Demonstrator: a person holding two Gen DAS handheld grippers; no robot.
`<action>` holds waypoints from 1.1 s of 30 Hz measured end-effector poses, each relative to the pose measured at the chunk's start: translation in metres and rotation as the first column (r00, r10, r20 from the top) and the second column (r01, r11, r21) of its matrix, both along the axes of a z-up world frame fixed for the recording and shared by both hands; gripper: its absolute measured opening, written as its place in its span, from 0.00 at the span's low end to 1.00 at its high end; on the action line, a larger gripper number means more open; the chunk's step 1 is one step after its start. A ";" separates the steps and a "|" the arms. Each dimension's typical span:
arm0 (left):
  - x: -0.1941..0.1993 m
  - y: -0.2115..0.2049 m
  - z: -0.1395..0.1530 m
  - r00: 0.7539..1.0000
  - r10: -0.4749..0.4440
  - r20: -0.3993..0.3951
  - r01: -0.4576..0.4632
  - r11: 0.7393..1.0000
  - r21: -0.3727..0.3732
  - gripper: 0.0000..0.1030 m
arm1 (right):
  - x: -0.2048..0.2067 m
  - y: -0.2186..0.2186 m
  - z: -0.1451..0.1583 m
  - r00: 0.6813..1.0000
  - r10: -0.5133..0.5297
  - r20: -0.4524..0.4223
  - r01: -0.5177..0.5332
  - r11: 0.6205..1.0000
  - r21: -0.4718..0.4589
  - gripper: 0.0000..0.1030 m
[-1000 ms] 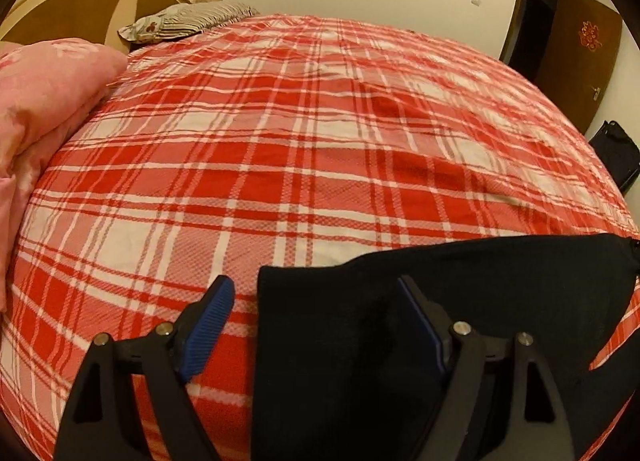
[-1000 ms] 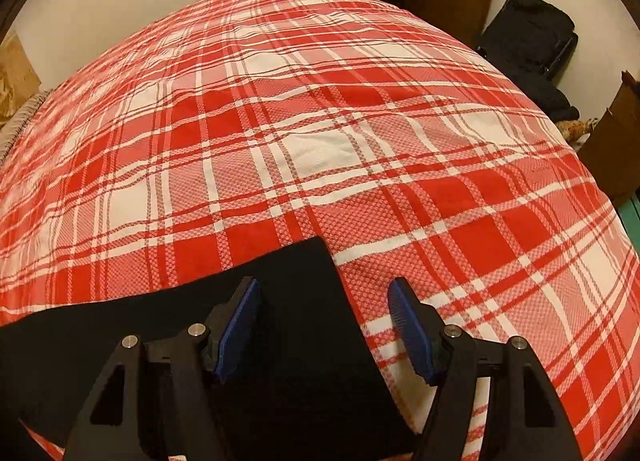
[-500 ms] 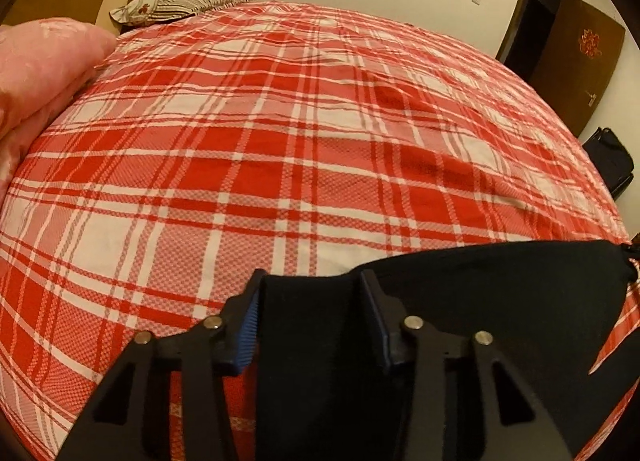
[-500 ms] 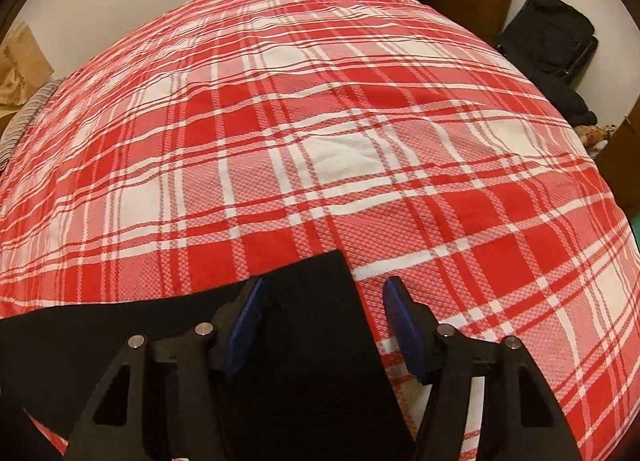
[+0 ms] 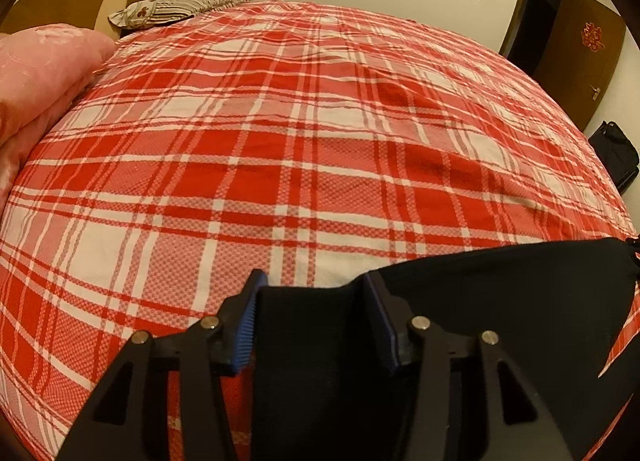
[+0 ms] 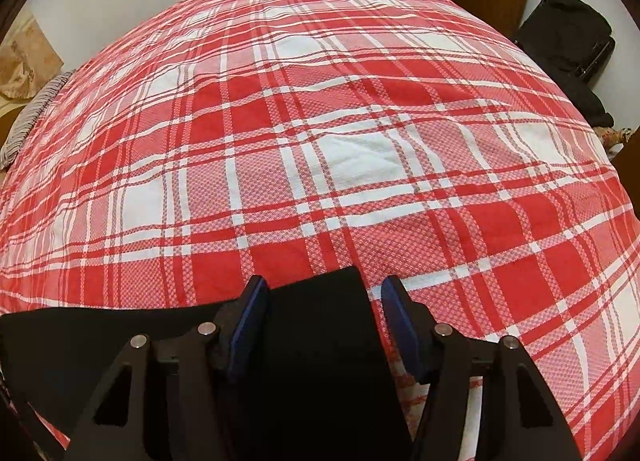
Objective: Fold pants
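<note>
Nearest the left wrist camera, the left gripper (image 5: 312, 293) straddles one corner of the black pants (image 5: 500, 301). Its jaws have just been closing and then eased a little wider; the left pad sits at the cloth's edge and the right pad (image 5: 380, 325) is against the fabric, so it appears to pinch that corner, though both the pads and the cloth are dark. Nearest the right wrist camera, the right gripper (image 6: 324, 297) frames the other corner of the pants (image 6: 320, 341). Its jaws have just been closing, yet plaid shows between the cloth edge and the right pad (image 6: 400, 325), so they are not clamped on the fabric.

The pants lie flat along the near edge of the bed, on the red-and-white plaid bedspread (image 5: 304, 149), spanning from one gripper to the other.

Farther off are a pink quilt (image 5: 36, 73), a striped pillow (image 5: 180, 9) by the headboard, a black bag (image 6: 568, 33) and a wooden door (image 5: 588, 53).

The likely trouble: if the fold starts now, the right corner may slip free and leave a skewed, lopsided fold. Jaws set this low could also catch the bedspread along with the pants.
</note>
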State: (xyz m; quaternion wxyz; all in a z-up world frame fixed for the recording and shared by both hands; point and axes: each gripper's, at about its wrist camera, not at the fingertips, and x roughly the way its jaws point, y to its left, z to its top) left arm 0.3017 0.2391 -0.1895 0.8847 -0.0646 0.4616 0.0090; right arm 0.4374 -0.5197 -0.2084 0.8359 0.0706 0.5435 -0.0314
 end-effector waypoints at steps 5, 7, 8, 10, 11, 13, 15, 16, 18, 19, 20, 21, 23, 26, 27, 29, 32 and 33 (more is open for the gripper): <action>0.001 -0.003 0.006 0.999 -0.048 -0.006 0.048 0.999 -0.018 0.15 | -0.010 0.002 0.011 1.000 0.014 0.016 -0.014 1.000 0.024 0.14; 0.000 -0.003 0.011 0.999 -0.041 0.006 0.041 0.999 -0.021 0.14 | -0.016 0.005 0.018 0.999 0.015 0.035 -0.015 1.000 0.000 0.12; -0.001 -0.004 0.014 0.999 -0.043 0.012 0.043 0.999 -0.021 0.14 | -0.018 0.006 0.020 0.999 0.011 0.042 -0.011 1.000 -0.002 0.11; -0.004 -0.003 0.021 0.999 -0.043 0.032 0.043 0.999 -0.020 0.14 | -0.024 0.006 0.029 0.998 0.006 0.068 -0.005 1.000 -0.007 0.10; -0.007 -0.002 0.025 0.998 -0.041 0.045 0.043 0.999 -0.030 0.14 | -0.027 0.006 0.034 0.997 0.007 0.079 -0.006 1.000 -0.013 0.10; -0.011 -0.001 0.032 0.997 -0.042 0.070 0.044 0.998 -0.033 0.14 | -0.036 0.006 0.045 0.994 0.006 0.111 -0.004 1.000 -0.013 0.09; -0.018 0.001 0.041 0.993 -0.043 0.106 0.048 0.998 -0.042 0.14 | -0.048 0.008 0.059 0.988 0.011 0.153 -0.008 1.000 -0.023 0.08; -0.021 0.001 0.044 0.992 -0.045 0.121 0.051 0.998 -0.044 0.14 | -0.053 0.009 0.065 0.985 0.016 0.170 -0.012 0.999 -0.029 0.08; -0.028 0.001 0.051 0.988 -0.052 0.148 0.059 0.997 -0.046 0.13 | -0.065 0.009 0.074 0.979 0.028 0.203 -0.021 0.999 -0.037 0.08; -0.031 0.001 0.053 0.986 -0.052 0.160 0.060 0.997 -0.048 0.13 | -0.072 0.008 0.080 0.975 0.034 0.222 -0.026 0.999 -0.039 0.08; -0.035 0.002 0.056 0.984 -0.053 0.172 0.063 0.997 -0.054 0.13 | -0.078 0.008 0.085 0.971 0.037 0.236 -0.029 0.999 -0.041 0.08; -0.037 0.003 0.058 0.982 -0.054 0.181 0.065 0.996 -0.058 0.13 | -0.087 0.007 0.090 0.966 0.043 0.253 -0.034 0.999 -0.042 0.08; -0.045 0.004 0.062 0.977 -0.057 0.206 0.072 0.995 -0.069 0.13 | -0.100 0.005 0.097 0.957 0.054 0.283 -0.044 0.998 -0.041 0.07; -0.057 0.006 0.067 0.970 -0.063 0.236 0.085 0.993 -0.087 0.13 | -0.123 0.001 0.105 0.944 0.065 0.323 -0.056 0.998 -0.036 0.06; -0.062 0.006 0.068 0.967 -0.063 0.246 0.089 0.991 -0.095 0.13 | -0.130 0.000 0.106 0.940 0.069 0.333 -0.060 0.997 -0.040 0.06; -0.071 0.008 0.068 0.963 -0.063 0.261 0.095 0.989 -0.109 0.13 | -0.149 -0.004 0.110 0.932 0.065 0.356 -0.055 0.998 -0.038 0.06; -0.085 0.010 0.069 0.958 -0.064 0.279 0.103 0.987 -0.127 0.13 | -0.170 -0.008 0.113 0.925 0.061 0.375 -0.053 0.998 -0.030 0.05; -0.091 0.011 0.069 0.958 -0.064 0.279 0.104 0.986 -0.129 0.13 | -0.177 -0.008 0.113 0.924 0.060 0.378 -0.053 0.998 -0.030 0.05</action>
